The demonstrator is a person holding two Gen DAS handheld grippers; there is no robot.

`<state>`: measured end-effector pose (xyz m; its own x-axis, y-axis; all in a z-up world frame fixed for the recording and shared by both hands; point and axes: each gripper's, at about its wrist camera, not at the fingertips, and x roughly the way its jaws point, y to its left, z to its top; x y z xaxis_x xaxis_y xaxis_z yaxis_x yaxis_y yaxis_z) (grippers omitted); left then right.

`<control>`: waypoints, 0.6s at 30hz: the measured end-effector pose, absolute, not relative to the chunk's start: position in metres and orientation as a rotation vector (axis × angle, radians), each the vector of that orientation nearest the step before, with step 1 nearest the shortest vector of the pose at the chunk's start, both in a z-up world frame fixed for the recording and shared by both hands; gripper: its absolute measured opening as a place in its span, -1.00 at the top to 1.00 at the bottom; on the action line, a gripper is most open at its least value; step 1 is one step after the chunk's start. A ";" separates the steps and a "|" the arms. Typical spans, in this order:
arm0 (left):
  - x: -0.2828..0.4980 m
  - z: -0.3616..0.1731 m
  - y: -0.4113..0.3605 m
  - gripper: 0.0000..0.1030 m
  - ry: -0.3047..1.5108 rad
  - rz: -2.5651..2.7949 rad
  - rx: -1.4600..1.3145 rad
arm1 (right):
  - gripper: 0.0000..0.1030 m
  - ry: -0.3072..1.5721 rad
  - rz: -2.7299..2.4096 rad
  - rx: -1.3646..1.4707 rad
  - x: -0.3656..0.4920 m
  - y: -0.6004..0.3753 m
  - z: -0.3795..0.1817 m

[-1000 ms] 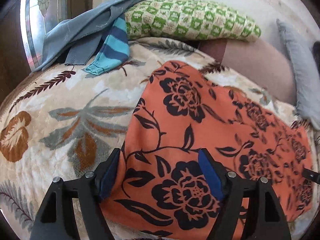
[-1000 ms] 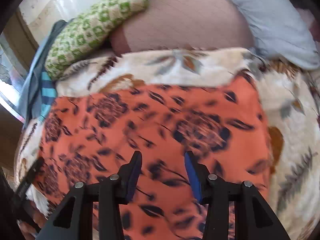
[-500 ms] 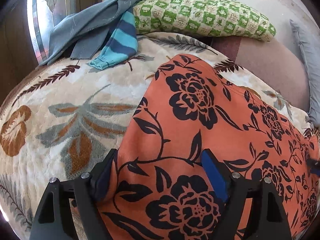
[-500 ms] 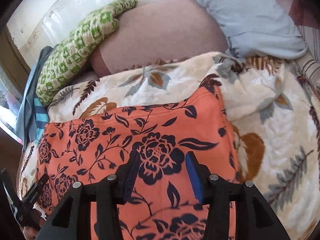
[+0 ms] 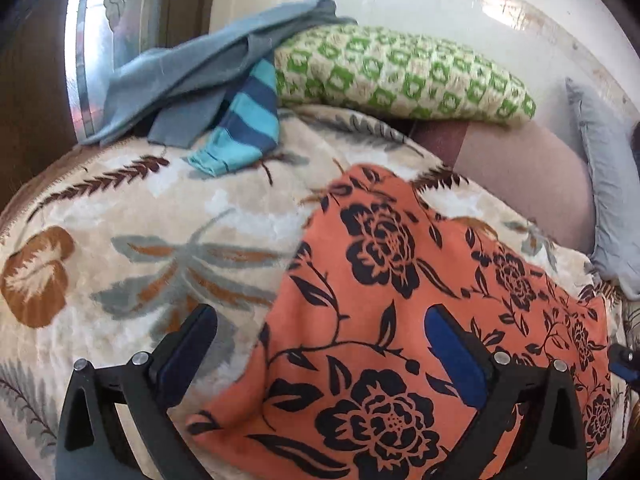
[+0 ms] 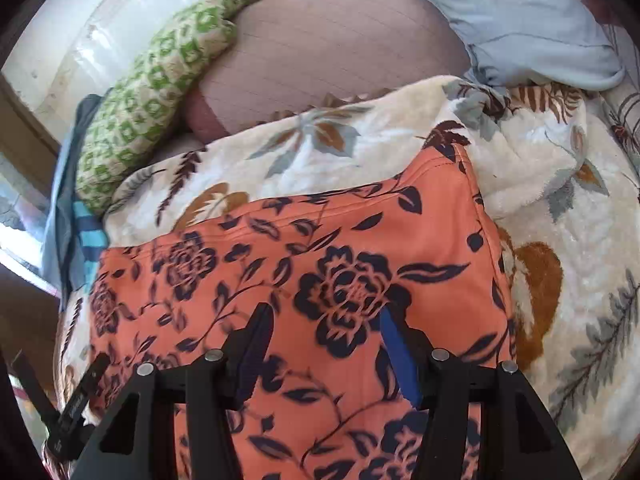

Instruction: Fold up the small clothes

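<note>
At the far left of the left wrist view, we are seeing a grey-blue garment (image 5: pixel 192 80) draping over the bed's edge, with a striped turquoise and navy piece (image 5: pixel 244 128) lying just beside it on the leaf-patterned blanket (image 5: pixel 132 248). Further right, a green checked pillow (image 5: pixel 400 76) is resting against the wall, and a pale blue pillow (image 5: pixel 612 184) is sitting at the far right.

The orange floral cloth (image 5: pixel 400 300) is lying spread flat across the blanket, its near left corner curling slightly below us. Our left gripper (image 5: pixel 320 344) is hovering over that corner with its jaws spread wide, having just been opening; the left finger is over bare blanket, the right finger over the cloth, and nothing is pinched between them.

In the right wrist view, the orange floral cloth (image 6: pixel 320 280) is filling the middle, its hemmed far edge running across the blanket (image 6: pixel 560 208). Our right gripper (image 6: pixel 324 344) is hanging above it, jaws partly apart and likewise just opening, gripping nothing. The other tool is peeking in at the lower left.
</note>
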<state>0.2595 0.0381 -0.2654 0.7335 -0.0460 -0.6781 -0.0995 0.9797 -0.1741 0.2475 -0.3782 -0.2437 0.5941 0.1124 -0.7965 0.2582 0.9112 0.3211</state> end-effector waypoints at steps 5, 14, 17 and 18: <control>0.260 -0.288 0.068 -1.00 0.872 0.189 -0.174 | -0.35 0.986 -0.107 0.406 0.204 -0.355 -0.284; 0.261 -0.299 0.098 -1.00 0.958 0.096 -0.299 | -0.66 0.996 -0.129 0.273 0.213 -0.334 -0.300; 0.236 -0.290 0.116 -1.00 0.945 0.074 -0.378 | -0.69 0.994 -0.115 0.264 0.215 -0.334 -0.301; 0.227 -0.286 0.121 -1.00 0.942 0.068 -0.415 | -0.69 0.994 -0.106 0.251 0.216 -0.334 -0.301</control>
